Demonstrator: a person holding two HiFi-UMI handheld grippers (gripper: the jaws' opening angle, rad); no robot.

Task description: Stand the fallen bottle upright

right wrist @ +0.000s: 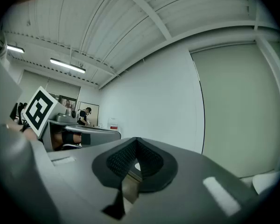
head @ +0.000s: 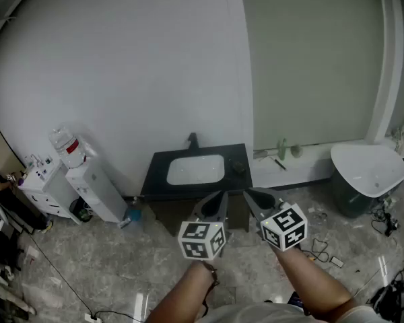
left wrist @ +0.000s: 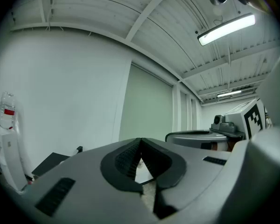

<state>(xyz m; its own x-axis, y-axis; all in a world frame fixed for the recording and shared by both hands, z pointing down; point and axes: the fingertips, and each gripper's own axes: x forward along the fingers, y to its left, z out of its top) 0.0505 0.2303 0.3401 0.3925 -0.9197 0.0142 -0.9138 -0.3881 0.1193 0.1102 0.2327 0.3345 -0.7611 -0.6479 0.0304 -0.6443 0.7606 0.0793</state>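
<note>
1. Left hand-held gripper [head: 223, 195]: lower centre of the head view, held level and aimed at the counter. Jaws clenched, pads meeting at the tip with nothing between them [left wrist: 141, 142]. Marker cube [head: 202, 239] at its rear.
2. Right hand-held gripper [head: 246, 193]: just right of the first, tip close to it but apart. Jaws clenched and empty [right wrist: 136, 142]. Marker cube [head: 285, 226] at its rear.
3. Black counter [head: 155, 175]: centre of the frame, against the white wall, beyond both tips. It holds a white sink basin [head: 195, 169] with a dark faucet [head: 192, 140] behind it.
4. White ledge [head: 316, 157]: right of the counter, below the pale green panel.
5. Small greenish bottle [head: 281, 149]: upright on that ledge, well apart from both grippers. A rounder greenish object [head: 296, 151] sits just to its right, too small to tell whether it is a bottle on its side.
6. White water dispenser [head: 94, 188]: left of the frame, with a clear jug [head: 66, 145] on top.
7. White tub [head: 367, 168]: right of the frame, on the marble floor [head: 87, 261].
</note>
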